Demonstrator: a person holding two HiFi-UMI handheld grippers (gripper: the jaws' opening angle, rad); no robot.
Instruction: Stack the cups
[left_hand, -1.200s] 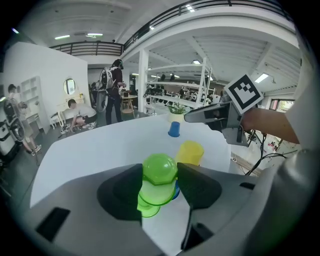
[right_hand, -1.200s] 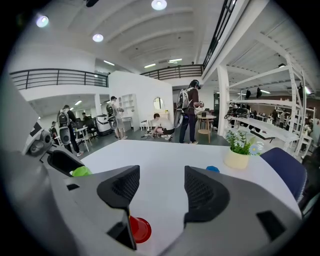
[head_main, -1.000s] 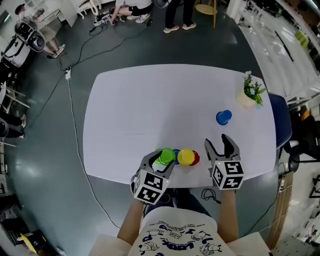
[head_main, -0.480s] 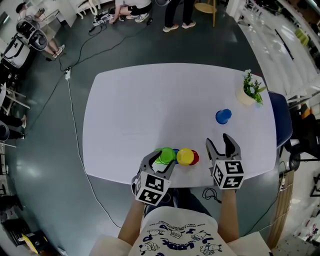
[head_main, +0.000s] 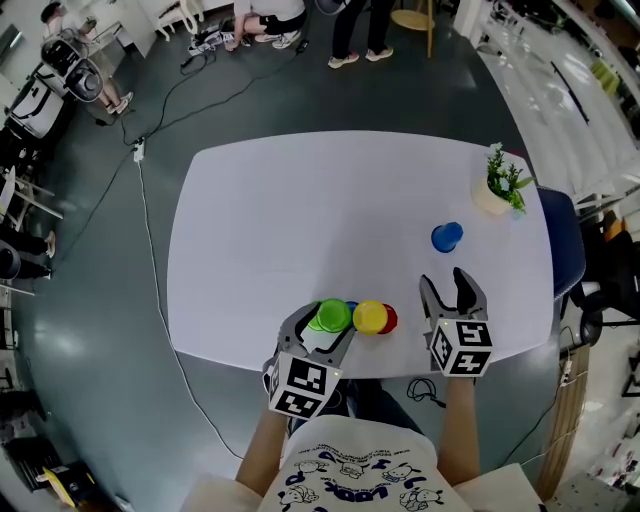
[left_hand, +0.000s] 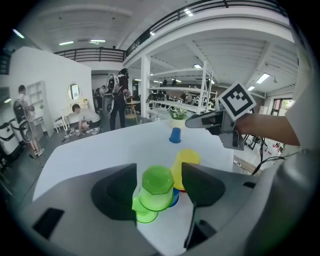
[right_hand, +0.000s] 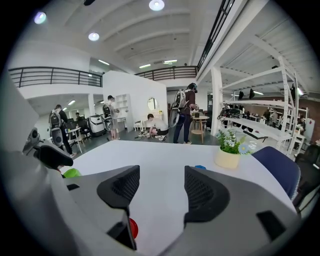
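Six cups are counted on the white rounded table (head_main: 300, 210): two green, two blue, one yellow and one red, all of plastic and all turned mouth down. Five of them are gathered at the near edge. An upside-down translucent green plastic cup (left_hand: 156, 186) is seen sitting tilted on a second green plastic cup (left_hand: 144, 214), of which only the lower rim shows. Just behind this pair, touching it, a blue plastic cup (left_hand: 173, 199) is partly hidden. Beside these a yellow plastic cup (head_main: 371, 316) is set, with a red plastic cup (head_main: 390, 319) close against its right side. The sixth, a lone blue plastic cup (head_main: 447, 236), is placed well apart, toward the far right, near one small potted plant in a cream pot (head_main: 497, 185).

Two grippers are held over the near edge. The left gripper (head_main: 322, 330) is placed around the upper green cup; its jaws have just been opening and are spread, with the cup between them and a gap shown at the right pad. The right gripper (head_main: 446, 282) is held to the right of the red cup, its jaws spread wide, with only bare table top between them.

One dark blue chair (head_main: 560, 240) is tucked at the table's right side.
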